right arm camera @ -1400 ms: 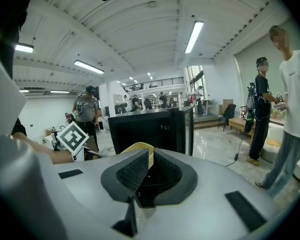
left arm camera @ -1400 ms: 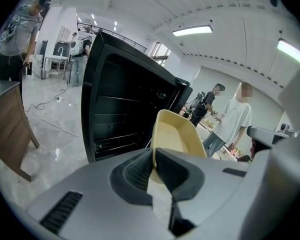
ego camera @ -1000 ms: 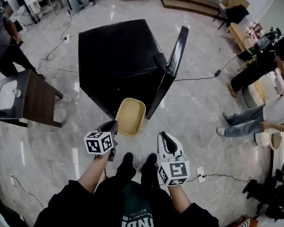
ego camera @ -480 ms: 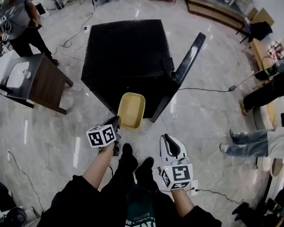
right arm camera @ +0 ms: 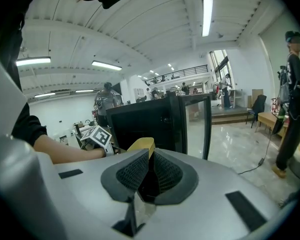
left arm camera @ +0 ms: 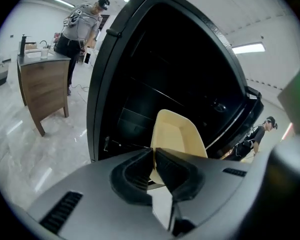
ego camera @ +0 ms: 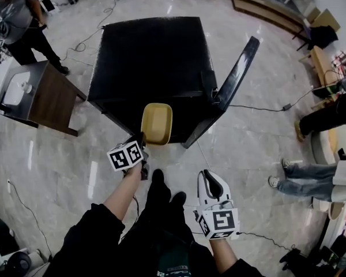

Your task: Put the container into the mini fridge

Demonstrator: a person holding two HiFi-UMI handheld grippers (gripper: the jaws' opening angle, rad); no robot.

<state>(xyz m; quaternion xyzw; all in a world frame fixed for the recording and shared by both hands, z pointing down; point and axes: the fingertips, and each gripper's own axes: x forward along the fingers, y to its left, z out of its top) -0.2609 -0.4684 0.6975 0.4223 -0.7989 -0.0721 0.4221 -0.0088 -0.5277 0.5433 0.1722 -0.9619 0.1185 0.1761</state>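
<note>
The pale yellow container (ego camera: pixel 156 123) hangs at the open front of the black mini fridge (ego camera: pixel 150 51), its far end just under the fridge's top edge. My left gripper (ego camera: pixel 141 139) is shut on the container's near rim (left arm camera: pixel 177 134), and the dark fridge interior (left arm camera: pixel 155 84) lies right behind it. The fridge door (ego camera: pixel 236 82) stands swung open on the right. My right gripper (ego camera: pixel 209 176) is held low and back by my legs, shut with nothing in it. In the right gripper view, the container (right arm camera: pixel 141 144) and the fridge (right arm camera: pixel 140 121) lie ahead.
A wooden cabinet with a white sink top (ego camera: pixel 32 97) stands left of the fridge. Cables (ego camera: pixel 259 105) run over the glossy floor. People stand at the far left (ego camera: pixel 14 22) and right (ego camera: pixel 328 114), and legs (ego camera: pixel 311 178) stretch in from the right.
My left gripper has carried the container forward from the floor area in front of the fridge up to its opening. The right gripper has dropped back a little.
</note>
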